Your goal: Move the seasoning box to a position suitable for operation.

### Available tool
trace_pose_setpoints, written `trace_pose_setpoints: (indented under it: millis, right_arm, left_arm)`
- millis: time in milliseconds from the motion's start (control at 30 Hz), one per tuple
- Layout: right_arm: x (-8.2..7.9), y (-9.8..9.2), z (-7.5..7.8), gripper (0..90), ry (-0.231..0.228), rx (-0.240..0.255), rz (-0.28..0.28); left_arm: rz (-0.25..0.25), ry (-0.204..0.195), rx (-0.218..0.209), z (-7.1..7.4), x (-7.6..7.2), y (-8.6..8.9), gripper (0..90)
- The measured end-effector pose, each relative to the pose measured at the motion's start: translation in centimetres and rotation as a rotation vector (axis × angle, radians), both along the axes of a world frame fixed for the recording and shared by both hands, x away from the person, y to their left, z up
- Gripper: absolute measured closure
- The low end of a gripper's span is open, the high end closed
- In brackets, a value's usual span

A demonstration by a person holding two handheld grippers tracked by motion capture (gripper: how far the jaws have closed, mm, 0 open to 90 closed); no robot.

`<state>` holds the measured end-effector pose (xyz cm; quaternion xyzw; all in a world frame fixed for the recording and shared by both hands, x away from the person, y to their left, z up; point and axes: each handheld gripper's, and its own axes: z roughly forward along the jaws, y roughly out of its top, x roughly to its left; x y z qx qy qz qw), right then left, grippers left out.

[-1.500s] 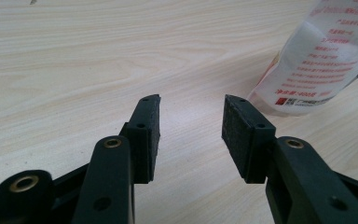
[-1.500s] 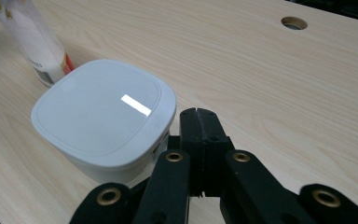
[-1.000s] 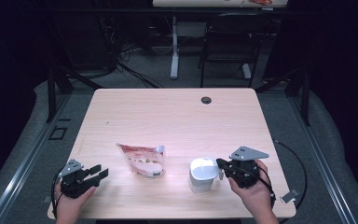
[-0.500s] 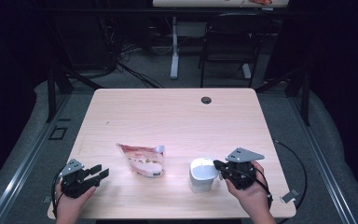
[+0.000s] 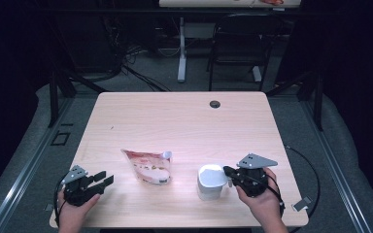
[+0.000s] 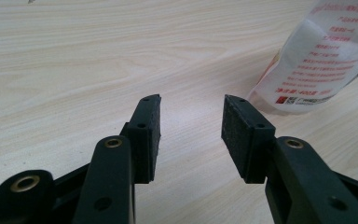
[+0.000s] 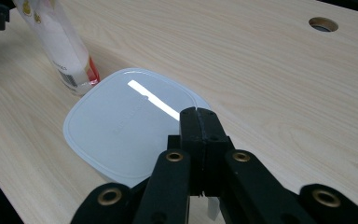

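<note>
A white square tub with a glossy lid [image 5: 210,180] [image 7: 126,126] stands near the table's front edge, right of centre. My right gripper [image 5: 227,171] [image 7: 196,112] is shut, its tips resting over the lid's right edge; nothing shows between the pads. A clear pouch with red print [image 5: 150,167] [image 6: 326,56] [image 7: 60,42] lies left of the tub. My left gripper [image 5: 104,178] [image 6: 191,100] stands open low over the bare wood at the front left, apart from the pouch, with nothing between its jaws.
The light wooden table [image 5: 175,121] has a round cable hole [image 5: 215,104] [image 7: 323,23] at the back right. Cables trail off the table's right and left edges. A chair and desk legs stand on the floor behind.
My right gripper has edged left, closer onto the tub's lid. The left gripper, pouch and tub have stayed where they were.
</note>
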<state>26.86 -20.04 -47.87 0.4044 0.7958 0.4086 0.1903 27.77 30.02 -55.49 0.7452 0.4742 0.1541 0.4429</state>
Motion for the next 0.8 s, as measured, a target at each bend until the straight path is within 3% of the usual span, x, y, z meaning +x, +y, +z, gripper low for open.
trace_pose_setpoints:
  millis: [800]
  right_arm:
    - [0.01, -0.36, -0.11, 90.0, 0.004, 0.02, -0.003]
  left_arm:
    - [-0.016, -0.003, 0.004, 0.12, -0.15, -0.29, 58.5]
